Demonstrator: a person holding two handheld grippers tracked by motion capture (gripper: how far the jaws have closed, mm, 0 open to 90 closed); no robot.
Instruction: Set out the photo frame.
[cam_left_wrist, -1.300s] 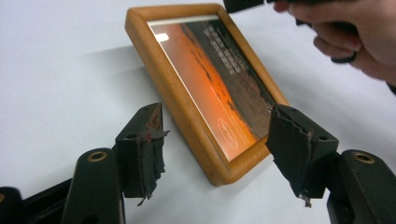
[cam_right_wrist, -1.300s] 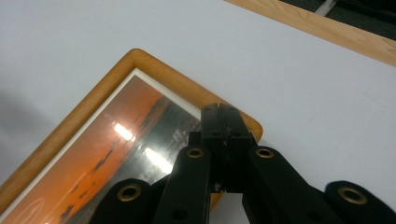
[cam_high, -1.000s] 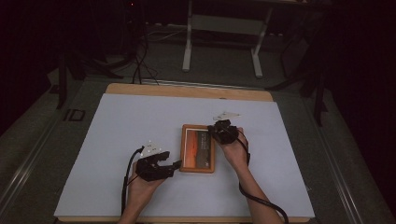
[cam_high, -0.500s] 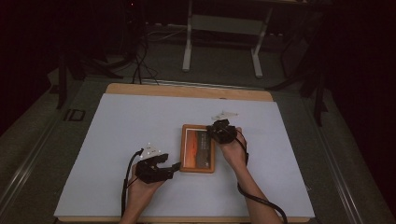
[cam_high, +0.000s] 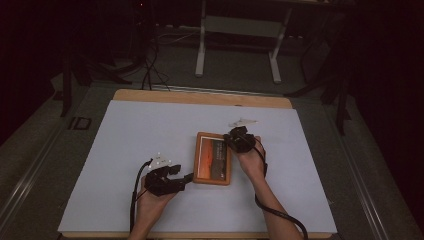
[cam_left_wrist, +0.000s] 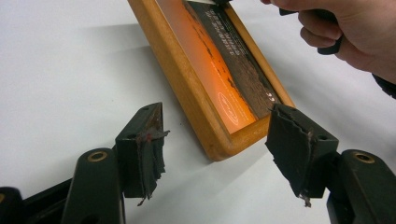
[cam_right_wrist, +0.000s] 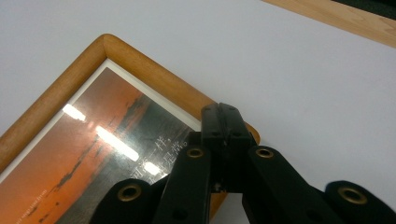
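Closing left gripper (cam_left_wrist: 219, 140) jaws, still apart, around near corner of wooden picture frame (cam_high: 213, 158), pads not yet touching. Pressing closed, empty right gripper (cam_right_wrist: 222, 122) onto far edge, likely pinning frame flat on white table sheet (cam_high: 150, 135).

Honey-orange wooden picture frame (cam_high: 212, 158), orange-and-dark sunset print, black tongs (cam_left_wrist: 219, 154), white table sheet (cam_high: 140, 135)
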